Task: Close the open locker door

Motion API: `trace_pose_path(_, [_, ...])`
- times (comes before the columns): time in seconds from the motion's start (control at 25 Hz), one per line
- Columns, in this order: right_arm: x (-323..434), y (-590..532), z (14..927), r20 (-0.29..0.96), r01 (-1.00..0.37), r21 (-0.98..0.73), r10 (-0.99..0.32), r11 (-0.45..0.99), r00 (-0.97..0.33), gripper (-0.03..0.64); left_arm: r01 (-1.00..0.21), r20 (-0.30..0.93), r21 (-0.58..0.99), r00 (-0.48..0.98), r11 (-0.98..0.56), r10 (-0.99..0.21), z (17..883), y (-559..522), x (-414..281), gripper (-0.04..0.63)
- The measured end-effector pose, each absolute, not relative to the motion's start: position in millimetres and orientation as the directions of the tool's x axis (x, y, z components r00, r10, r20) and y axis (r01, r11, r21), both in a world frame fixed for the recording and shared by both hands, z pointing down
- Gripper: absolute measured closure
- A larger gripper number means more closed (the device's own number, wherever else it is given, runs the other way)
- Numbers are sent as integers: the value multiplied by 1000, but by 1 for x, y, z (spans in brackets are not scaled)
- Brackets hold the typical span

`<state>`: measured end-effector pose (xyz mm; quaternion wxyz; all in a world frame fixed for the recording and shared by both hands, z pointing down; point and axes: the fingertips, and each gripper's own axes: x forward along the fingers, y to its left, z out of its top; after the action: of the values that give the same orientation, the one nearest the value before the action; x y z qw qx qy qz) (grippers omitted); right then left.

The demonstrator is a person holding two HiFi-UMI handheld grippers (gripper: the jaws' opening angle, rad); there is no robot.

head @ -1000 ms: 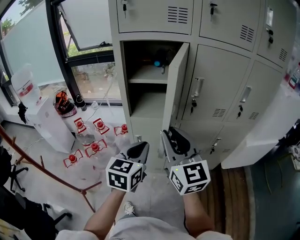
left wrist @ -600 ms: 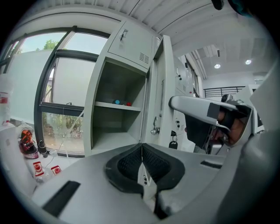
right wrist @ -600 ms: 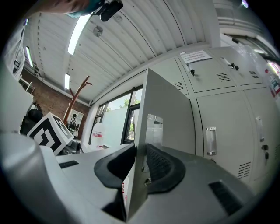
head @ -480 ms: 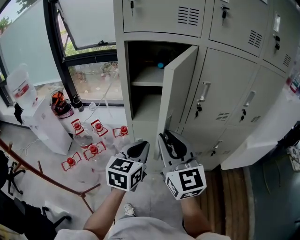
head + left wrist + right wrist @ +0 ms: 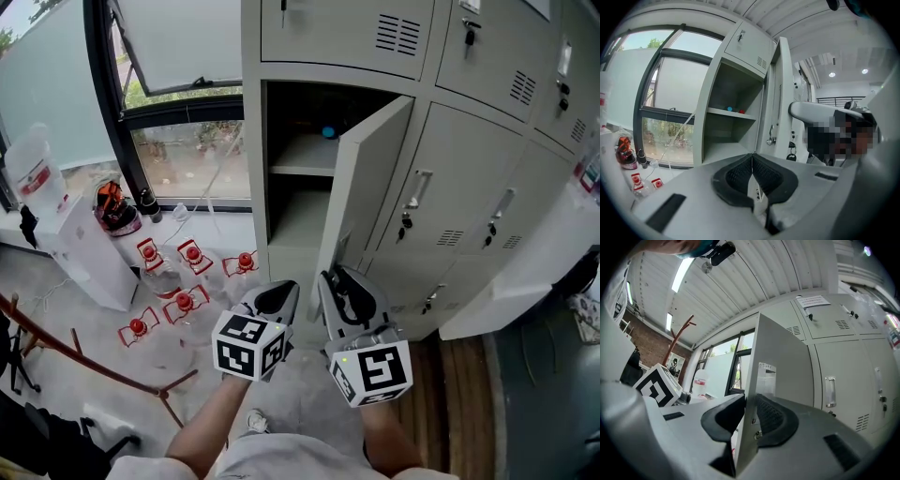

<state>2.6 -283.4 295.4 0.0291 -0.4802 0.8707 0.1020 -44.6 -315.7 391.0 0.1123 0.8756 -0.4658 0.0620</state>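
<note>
The open locker door stands swung out from its compartment, hinged on the right. My right gripper is at the door's lower free edge. In the right gripper view the door's thin edge runs between the two black pads, and both pads lie against it. My left gripper hangs just left of it, shut, with nothing held; its pads meet in front of the open compartment. A small blue thing lies on the inner shelf.
Closed grey lockers fill the wall to the right and above. Red-capped bottles lie on the floor to the left, by a white water dispenser and a window. A brown pole slants across the lower left floor.
The right gripper has shifted a little left and its jaws have drawn in on the door's lower edge. The left gripper has stayed where it was.
</note>
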Motion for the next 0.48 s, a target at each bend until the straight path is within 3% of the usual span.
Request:
trace_pose_path(0.28, [0, -289, 295, -163, -868, 134, -853, 479, -496, 528, -818, 222, 147, 575, -557, -787, 397, -327, -56, 588])
trace_pose_path(0.36, [3, -295, 295, -160, -871, 99, -856, 481, -491, 442, -813, 227, 150, 582, -563, -781, 400, -330, -58, 588])
trace_pose_path(0.48, [1, -301, 295, -157, -856, 57, -842, 513, -516, 428, -805, 233, 154, 594, -574, -770, 404, -335, -57, 588])
